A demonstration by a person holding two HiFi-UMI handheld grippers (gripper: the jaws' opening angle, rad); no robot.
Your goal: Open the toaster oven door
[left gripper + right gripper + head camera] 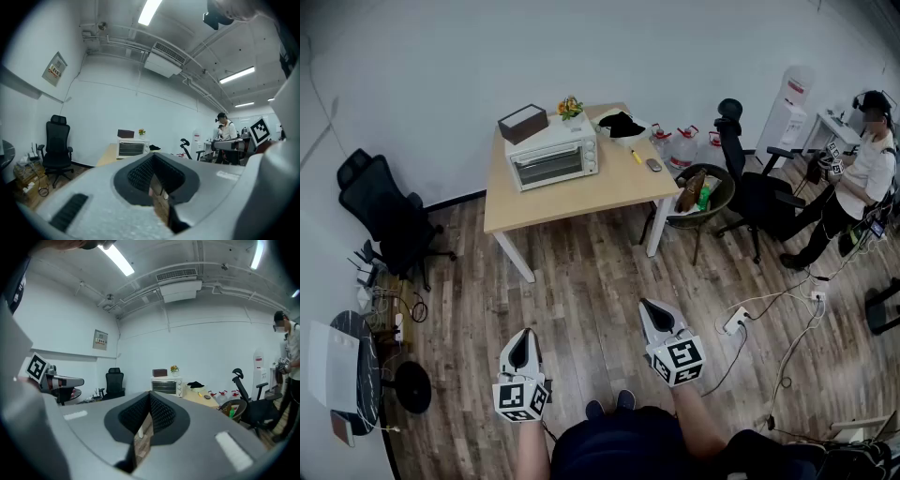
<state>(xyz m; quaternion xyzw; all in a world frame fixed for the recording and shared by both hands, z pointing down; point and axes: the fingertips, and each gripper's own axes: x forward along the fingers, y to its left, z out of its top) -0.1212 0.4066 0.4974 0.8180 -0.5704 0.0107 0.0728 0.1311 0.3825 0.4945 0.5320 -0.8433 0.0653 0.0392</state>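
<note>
– Where's the toaster oven (553,155)?
– On the table (614,192), twelve o'clock, well apart, its door facing us
– The jaws?
– Left gripper (522,337) and right gripper (650,307) both pinched together, empty, neither clearly nearer

Holding left gripper (523,336) and right gripper (649,307) low and apart, both pointing forward, jaws pressed together with nothing between them.

Grey left tool (523,339), right tool (652,314), black ribbed pads (161,413), 2 marker cubes (522,398), dark top (619,450)
</note>
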